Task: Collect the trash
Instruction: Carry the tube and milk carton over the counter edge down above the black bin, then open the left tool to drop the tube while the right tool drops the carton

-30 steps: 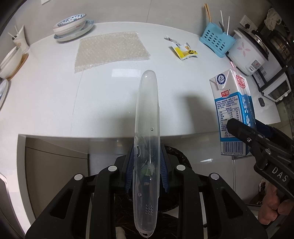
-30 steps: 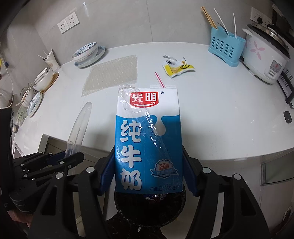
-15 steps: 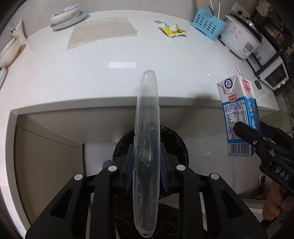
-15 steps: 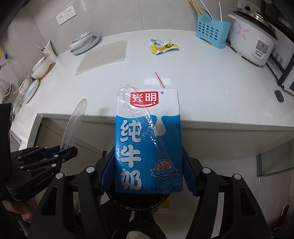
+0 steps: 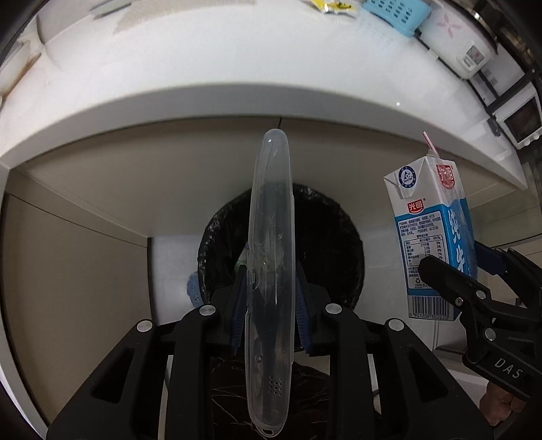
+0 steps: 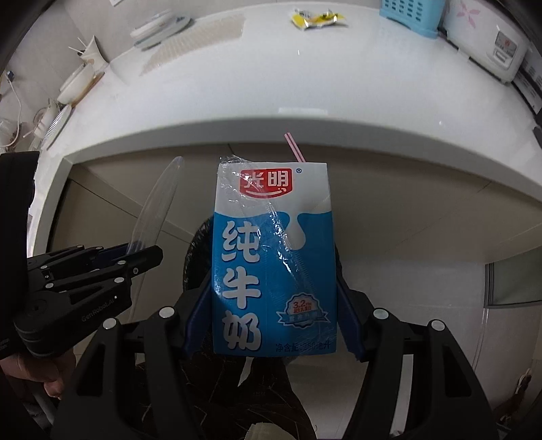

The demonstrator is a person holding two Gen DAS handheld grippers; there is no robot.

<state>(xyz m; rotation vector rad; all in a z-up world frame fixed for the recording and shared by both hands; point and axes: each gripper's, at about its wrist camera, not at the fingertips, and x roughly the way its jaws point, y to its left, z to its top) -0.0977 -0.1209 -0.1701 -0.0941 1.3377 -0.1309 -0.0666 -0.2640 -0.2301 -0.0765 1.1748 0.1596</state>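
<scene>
A: Carton [image 6: 272, 260] status?
B: Blue-and-white milk carton, upright, clamped between the right claw's [image 6: 271, 311] blue pads. Pink-striped straw [image 6: 294, 148] sticks out the top, clear wrapper stuck down the front face.
A: Left side?
B: Left claw [image 5: 270, 314] is closed on a clear plastic case [image 5: 270, 270], long and narrow, standing on edge between the pads. Its rounded end points away from the camera.
A: Where are they relative to the bin?
B: Both sit in front of the worktop [image 5: 237, 67] edge, below its level. Bin [image 5: 338, 243] with black liner is straight behind the case in the left view. In the right view the carton hides most of it, only a dark rim showing at the carton's left side.
A: Claws touching?
B: No, side by side and apart. Carton shows at the right of the left view, well clear of the case.
A: Anything on the worktop?
B: Yellow wrapper [image 6: 316, 17], bubble wrap sheet [image 6: 200, 40], blue utensil basket [image 6: 413, 17], rice cooker [image 6: 487, 40], dishes at the left.
</scene>
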